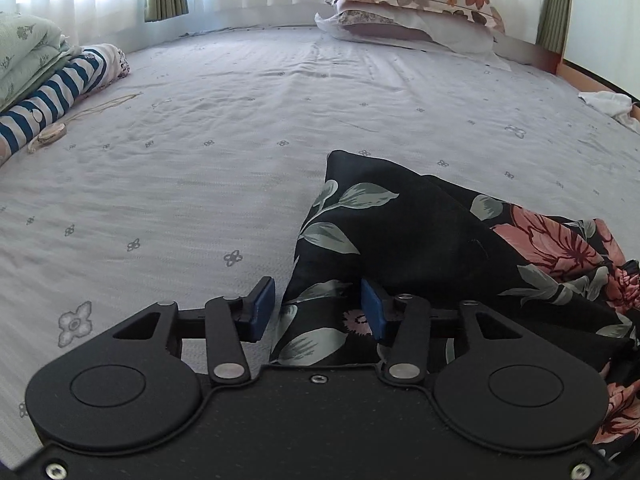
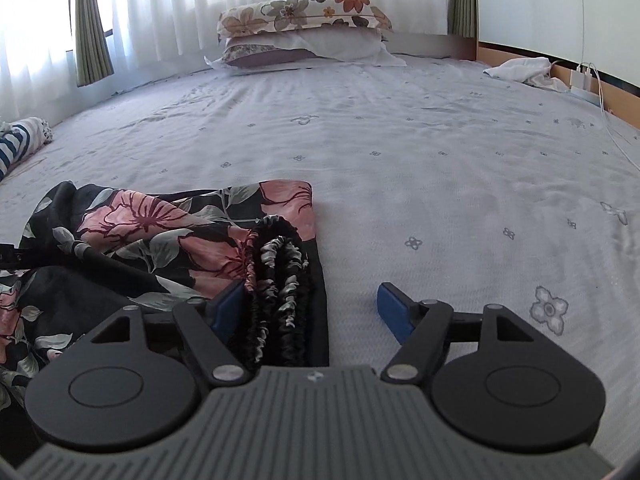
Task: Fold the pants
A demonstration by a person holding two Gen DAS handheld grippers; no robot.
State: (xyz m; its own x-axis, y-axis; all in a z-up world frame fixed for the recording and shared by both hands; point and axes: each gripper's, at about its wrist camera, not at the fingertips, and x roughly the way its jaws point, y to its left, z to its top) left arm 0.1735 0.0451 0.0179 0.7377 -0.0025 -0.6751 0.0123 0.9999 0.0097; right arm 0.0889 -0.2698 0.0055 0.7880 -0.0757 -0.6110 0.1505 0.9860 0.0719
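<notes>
— Across the near part of the bed [image 1: 200,184], what's lying there?
— Black floral pants [image 1: 420,232], bunched on the pale sheet. Left-wrist view: they sit near-right; right-wrist view: near-left, w/ the ruffled elastic waistband [image 2: 280,276] at their right edge.
— Left gripper [image 1: 318,308]?
— Jaws roughly half open. A fold of the pants runs up between the blue pads [image 1: 262,308]; the right pad looks to touch cloth, the left one stands clear w/ sheet showing beside it. No clamp visible.
— Right gripper [image 2: 312,308]?
— Jaws wide apart. Waistband sits between them, close vs. the left pad; the right pad is over bare sheet, well apart from the cloth. Not gripping.
— Anything else?
— Far end: stacked pillows [image 2: 304,28], floral one on top, before white curtains [image 2: 160,8]. Far left: striped roll [image 1: 60,88] by green bedding [image 1: 24,52]. Far right: white cloth [image 2: 520,70] by the bed's edge.
</notes>
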